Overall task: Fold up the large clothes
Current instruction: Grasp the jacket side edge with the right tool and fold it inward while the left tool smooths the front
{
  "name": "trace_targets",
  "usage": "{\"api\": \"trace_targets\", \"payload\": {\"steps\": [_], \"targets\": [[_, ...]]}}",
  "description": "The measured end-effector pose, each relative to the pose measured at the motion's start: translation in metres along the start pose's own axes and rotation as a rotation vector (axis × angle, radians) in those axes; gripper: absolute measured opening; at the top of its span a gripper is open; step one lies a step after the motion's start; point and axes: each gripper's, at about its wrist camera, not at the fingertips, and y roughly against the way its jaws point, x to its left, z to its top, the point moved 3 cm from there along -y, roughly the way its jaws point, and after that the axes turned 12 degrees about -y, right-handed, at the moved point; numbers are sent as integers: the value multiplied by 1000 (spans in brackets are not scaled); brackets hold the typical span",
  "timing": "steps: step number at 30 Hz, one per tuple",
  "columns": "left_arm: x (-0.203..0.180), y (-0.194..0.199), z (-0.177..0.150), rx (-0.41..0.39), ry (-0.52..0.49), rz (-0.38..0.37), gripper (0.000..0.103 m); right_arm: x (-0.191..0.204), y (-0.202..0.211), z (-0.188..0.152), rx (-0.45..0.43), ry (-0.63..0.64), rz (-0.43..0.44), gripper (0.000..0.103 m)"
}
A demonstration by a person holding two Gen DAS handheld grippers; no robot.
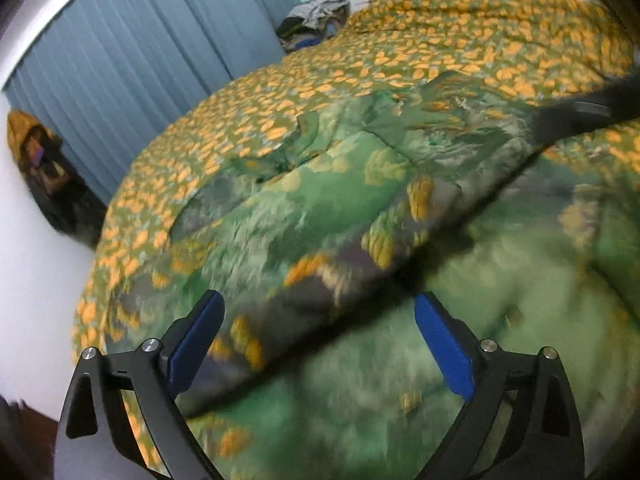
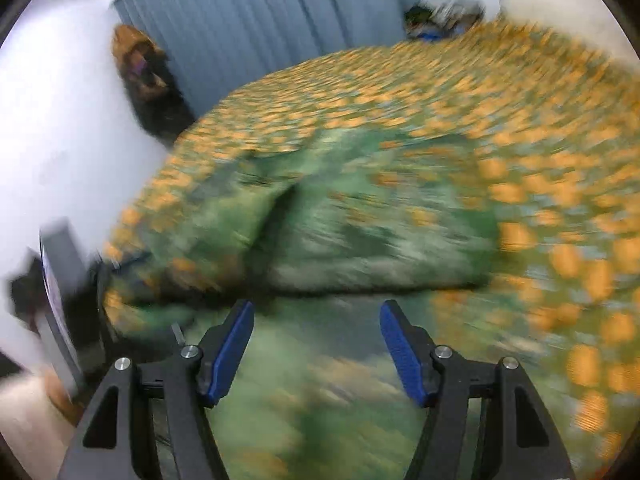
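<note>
A large green garment (image 1: 320, 216) with yellow and grey print lies spread on the bed, with one layer folded over along a dark diagonal edge. It also shows, blurred, in the right wrist view (image 2: 360, 232). My left gripper (image 1: 318, 316) is open and empty, hovering just above the garment's near part. My right gripper (image 2: 316, 320) is open and empty above the garment's near edge. The right gripper's dark arm (image 1: 580, 112) reaches over the garment at the far right of the left wrist view.
The bed carries a green cover with orange flowers (image 1: 440, 48). Blue curtains (image 1: 140, 52) hang behind it. A pile of clothes (image 1: 316, 12) sits at the far corner. A dark bag (image 2: 148, 80) leans by the white wall on the left.
</note>
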Motion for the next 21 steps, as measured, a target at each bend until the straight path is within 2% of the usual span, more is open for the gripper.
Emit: {"api": "trace_targets", "payload": {"steps": [2, 4, 5, 6, 7, 9, 12, 15, 17, 18, 21], "targets": [[6, 8, -13, 11, 65, -35, 96, 14, -35, 12, 89, -14, 48, 67], [23, 17, -31, 30, 150, -61, 96, 27, -66, 16, 162, -22, 59, 67], [35, 20, -39, 38, 194, -68, 96, 34, -84, 13, 231, -14, 72, 66], [48, 24, -49, 46, 245, -75, 96, 39, -98, 10, 283, 1, 62, 45], [55, 26, -55, 50, 282, -77, 96, 45, -106, 9, 297, 37, 13, 22], [80, 33, -68, 48, 376, -78, 96, 61, -101, 17, 244, 116, -2, 18], [109, 33, -77, 33, 482, -80, 96, 78, -81, 44, 126, 185, -26, 18], [124, 25, -81, 41, 522, -68, 96, 68, -93, 53, 130, 183, -87, 21], [133, 18, -78, 45, 548, -65, 96, 52, -118, 43, 217, 190, -162, 32], [136, 15, -76, 42, 562, -71, 96, 45, -125, 37, 240, 195, -192, 45], [150, 10, -73, 22, 585, -75, 96, 44, -104, 38, 148, 222, -202, 48]]}}
